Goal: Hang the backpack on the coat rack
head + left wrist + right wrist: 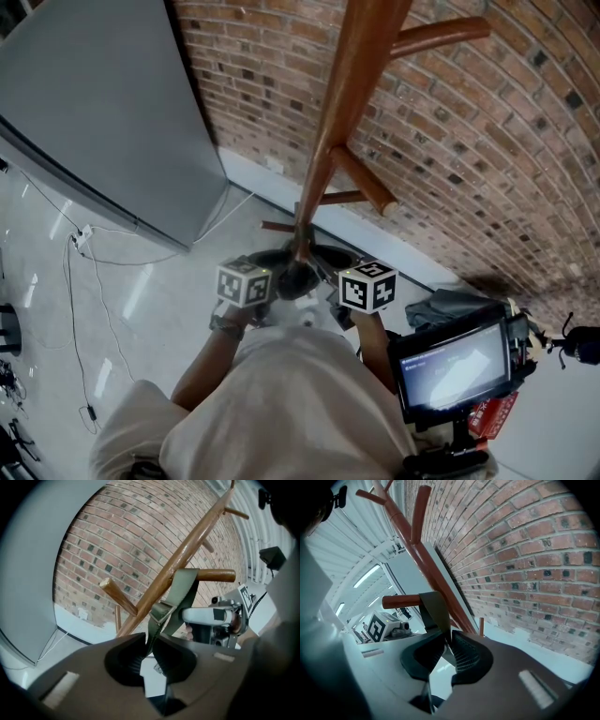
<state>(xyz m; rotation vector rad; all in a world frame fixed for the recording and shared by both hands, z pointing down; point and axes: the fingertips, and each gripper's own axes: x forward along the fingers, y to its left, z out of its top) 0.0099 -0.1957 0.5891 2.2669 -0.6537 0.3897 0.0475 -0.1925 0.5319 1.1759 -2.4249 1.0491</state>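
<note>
The wooden coat rack leans up against the brick wall, with short pegs sticking out. An olive backpack strap with a buckle hangs looped over one peg. From the buckle it runs down into my left gripper, whose tips pinch it. In the right gripper view the same strap drapes over the peg and drops into my right gripper, which is shut on it. In the head view both marker cubes flank the pole low down. The backpack's body is hidden.
A large grey panel stands at the left against the brick wall. Cables trail over the white floor. A screen on a stand and a grey bag sit at the right.
</note>
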